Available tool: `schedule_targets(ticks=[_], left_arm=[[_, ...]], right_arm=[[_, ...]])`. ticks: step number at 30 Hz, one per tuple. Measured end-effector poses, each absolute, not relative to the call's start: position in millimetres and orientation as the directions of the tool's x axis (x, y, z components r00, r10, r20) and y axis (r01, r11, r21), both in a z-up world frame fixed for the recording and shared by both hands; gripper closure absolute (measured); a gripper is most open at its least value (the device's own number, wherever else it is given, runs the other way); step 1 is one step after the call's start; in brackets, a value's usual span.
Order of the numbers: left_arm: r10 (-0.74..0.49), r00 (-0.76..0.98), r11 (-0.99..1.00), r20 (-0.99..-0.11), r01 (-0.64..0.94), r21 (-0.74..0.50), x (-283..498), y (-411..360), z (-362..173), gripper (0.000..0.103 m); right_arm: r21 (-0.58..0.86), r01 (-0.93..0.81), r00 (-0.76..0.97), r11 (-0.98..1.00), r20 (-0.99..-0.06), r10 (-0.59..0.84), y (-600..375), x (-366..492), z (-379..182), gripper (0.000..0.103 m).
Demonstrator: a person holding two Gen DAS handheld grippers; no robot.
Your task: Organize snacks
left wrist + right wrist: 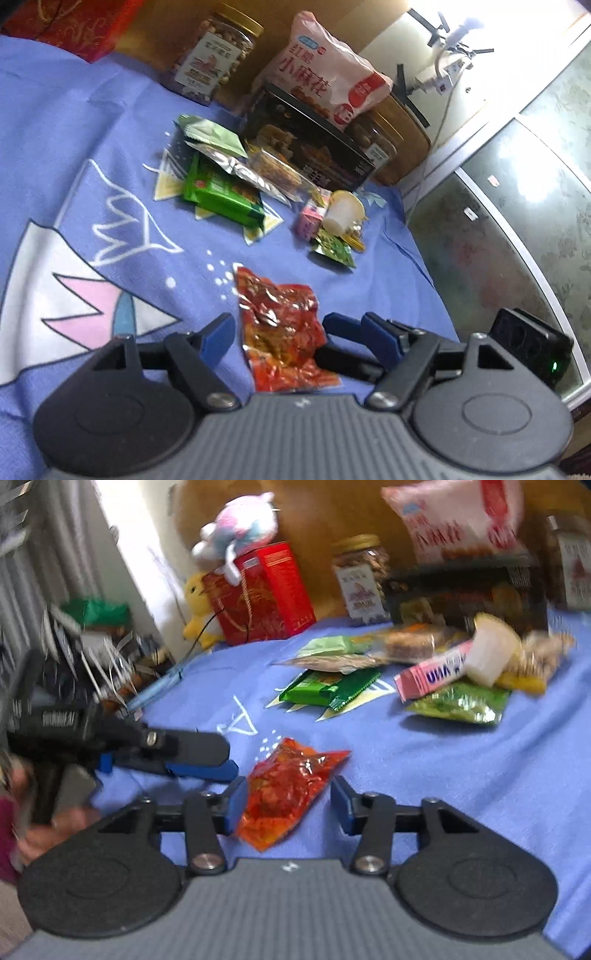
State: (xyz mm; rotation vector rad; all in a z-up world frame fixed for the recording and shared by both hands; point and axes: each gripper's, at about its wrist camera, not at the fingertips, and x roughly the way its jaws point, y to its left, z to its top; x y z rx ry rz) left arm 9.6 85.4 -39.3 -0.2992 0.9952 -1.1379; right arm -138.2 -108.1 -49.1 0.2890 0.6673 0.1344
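A red foil snack packet lies flat on the blue cloth, between the open fingers of my left gripper. It also shows in the right wrist view, between the open fingers of my right gripper. The right gripper's blue fingertips show just right of the packet. The left gripper comes in from the left beside the packet. Further back lies a pile of small snacks: a green wafer pack, a pink carton, a white cup, a green pouch.
At the back stand a nut jar, a pink snack bag on a dark box, and a red box with plush toys. The bed's right edge drops to a patterned floor.
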Motion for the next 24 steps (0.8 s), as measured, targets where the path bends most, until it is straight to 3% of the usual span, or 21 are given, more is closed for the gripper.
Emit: schedule_targets(ticks=[6, 8, 15, 24], left_arm=[[-0.855, 0.050, 0.424, -0.515, 0.639, -0.642, 2, 72, -41, 0.024], [-0.854, 0.052, 0.427, -0.518, 0.640, -0.639, 1, 71, -41, 0.024], [-0.846, 0.061, 0.440, -0.530, 0.642, -0.628, 2, 65, -38, 0.024], [-0.854, 0.067, 0.419, -0.516, 0.678, -0.605, 3, 54, -25, 0.024]], right_arm=[[0.043, -0.098, 0.771, 0.994, -0.628, 0.104, -72, -142, -56, 0.030], [0.003, -0.099, 0.774, 0.995, -0.628, 0.079, -67, -140, -57, 0.030], [0.021, -0.040, 0.800, 0.999, -0.599, 0.044, -71, -137, -56, 0.054], [-0.003, 0.011, 0.841, 1.000, -0.541, -0.011, -67, -140, -50, 0.058]])
